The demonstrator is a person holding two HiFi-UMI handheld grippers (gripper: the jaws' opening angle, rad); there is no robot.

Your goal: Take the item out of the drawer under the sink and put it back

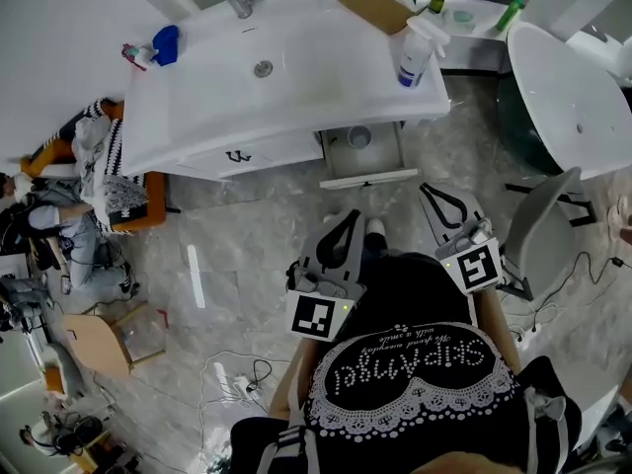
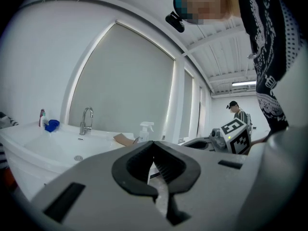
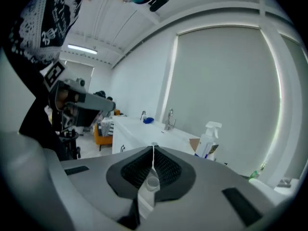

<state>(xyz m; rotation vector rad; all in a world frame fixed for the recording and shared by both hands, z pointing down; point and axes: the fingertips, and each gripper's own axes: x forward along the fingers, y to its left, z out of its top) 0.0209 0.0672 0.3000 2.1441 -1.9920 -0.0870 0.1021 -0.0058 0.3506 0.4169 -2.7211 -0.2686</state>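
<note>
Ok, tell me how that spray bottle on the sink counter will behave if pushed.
The spray bottle stands tall and narrow near the corner of the counter, so a high push would probably tip it, perhaps off the edge. It looks like smooth plastic: likely light and a bit slippery.

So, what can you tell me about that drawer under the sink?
The drawer is white and glossy-looking. It stands pulled out from the white cabinet under the sink, at its right end, front panel toward the person. Its inside looks grey. One small, pale, round cup-like item sits near its back left corner.
</note>
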